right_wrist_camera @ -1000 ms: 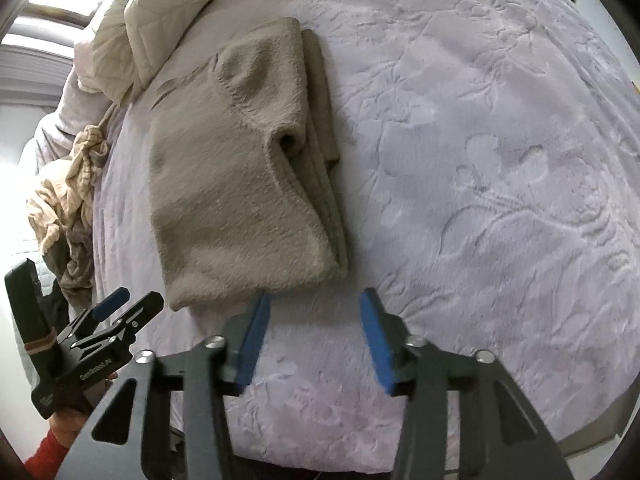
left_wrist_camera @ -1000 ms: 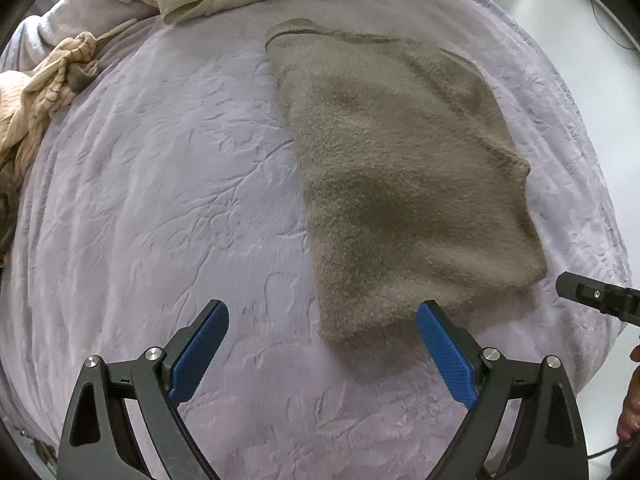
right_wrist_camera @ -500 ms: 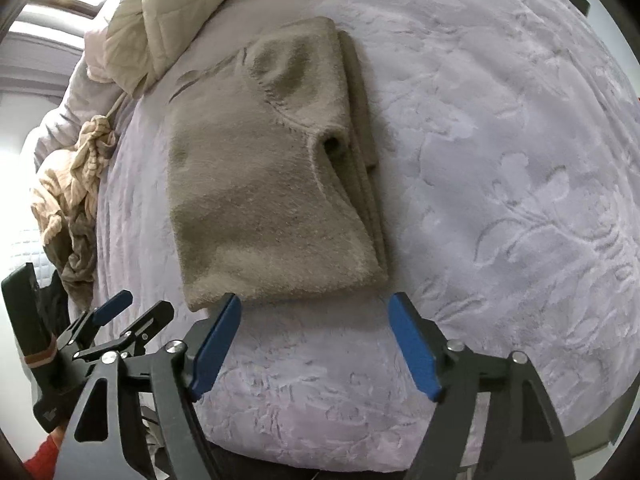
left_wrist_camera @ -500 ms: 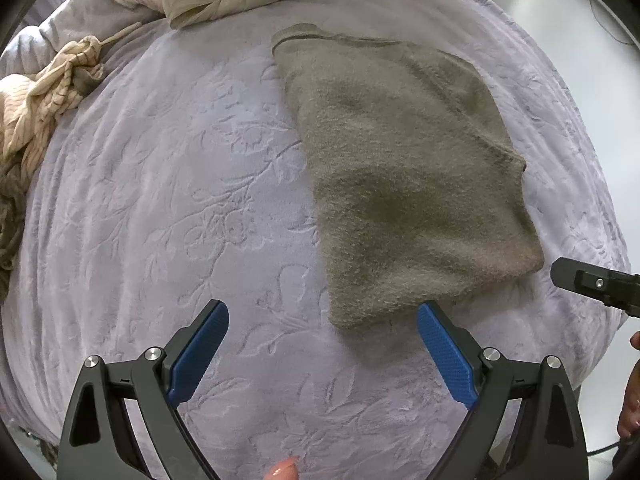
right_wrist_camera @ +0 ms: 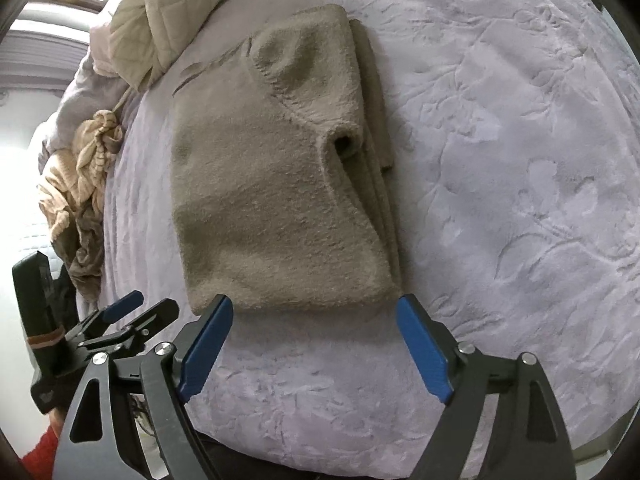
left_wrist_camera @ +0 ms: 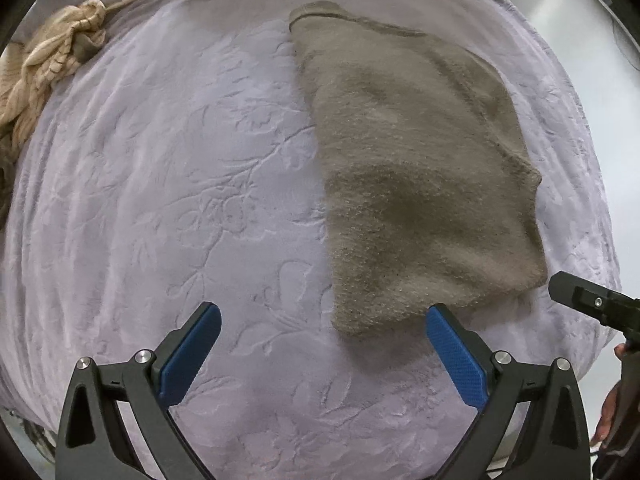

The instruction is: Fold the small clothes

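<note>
A fuzzy taupe sweater (left_wrist_camera: 420,176) lies folded lengthwise on the lilac bedspread (left_wrist_camera: 160,184), its sleeves tucked in at the right side. In the right wrist view the same sweater (right_wrist_camera: 280,184) shows a sleeve cuff opening and stacked layers along its right edge. My left gripper (left_wrist_camera: 322,320) is open just short of the sweater's near left corner, holding nothing. My right gripper (right_wrist_camera: 314,312) is open, its blue fingers flanking the sweater's near hem without touching it. The left gripper (right_wrist_camera: 136,308) also shows at the lower left of the right wrist view.
A cream quilted blanket (right_wrist_camera: 160,12) is heaped at the head of the bed. A crumpled beige striped garment (left_wrist_camera: 52,60) lies at the far left edge. The bed's right edge drops to a pale floor (left_wrist_camera: 580,40). A hand (left_wrist_camera: 608,416) shows at lower right.
The right gripper has opened wide and pulled back a little from the sweater's hem. The left gripper has stayed open and drifted back and left, so the sweater sits farther right.
</note>
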A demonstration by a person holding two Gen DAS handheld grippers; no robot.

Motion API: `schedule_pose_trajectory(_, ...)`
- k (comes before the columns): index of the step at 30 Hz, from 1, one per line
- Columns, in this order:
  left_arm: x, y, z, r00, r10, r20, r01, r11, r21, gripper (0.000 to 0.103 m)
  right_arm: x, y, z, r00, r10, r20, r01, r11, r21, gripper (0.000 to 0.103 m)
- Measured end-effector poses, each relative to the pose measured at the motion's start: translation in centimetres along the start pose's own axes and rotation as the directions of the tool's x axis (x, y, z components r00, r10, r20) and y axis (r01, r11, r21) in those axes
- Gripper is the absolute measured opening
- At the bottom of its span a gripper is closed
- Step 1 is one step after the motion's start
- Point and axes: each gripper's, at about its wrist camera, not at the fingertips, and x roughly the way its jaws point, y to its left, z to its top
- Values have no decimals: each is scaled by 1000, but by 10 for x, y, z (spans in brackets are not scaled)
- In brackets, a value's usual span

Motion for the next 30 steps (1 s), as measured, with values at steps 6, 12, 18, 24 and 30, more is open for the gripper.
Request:
schedule_pose_trajectory(6, 2, 13, 18, 995, -93, 16, 94, 995, -40, 103, -1, -17, 27, 1000, -11, -26, 10, 1000, -18, 86)
schedule_pose_trajectory(12, 27, 30, 53, 967, -252, 25, 254, 963, -87, 103, 8, -35, 89, 985, 171, 34, -169, 985, -37, 86)
schedule_pose_trajectory(18, 68, 23, 67, 927, -374, -18, 373, 927, -45, 103, 39, -55, 130, 952, 305, 16, -304, 952, -12, 86)
schedule_pose_trajectory(24, 73, 12, 78, 897, -441, 8, 441, 897, -28, 103, 55, -57, 154, 909, 416, -26, -417, 908, -40, 87)
schedule_pose_trajectory(30, 79, 1, 90, 927, -371, 56, 373, 927, -31, 93, 73, -52, 161, 909, 417, -21, -417, 909, -5, 52)
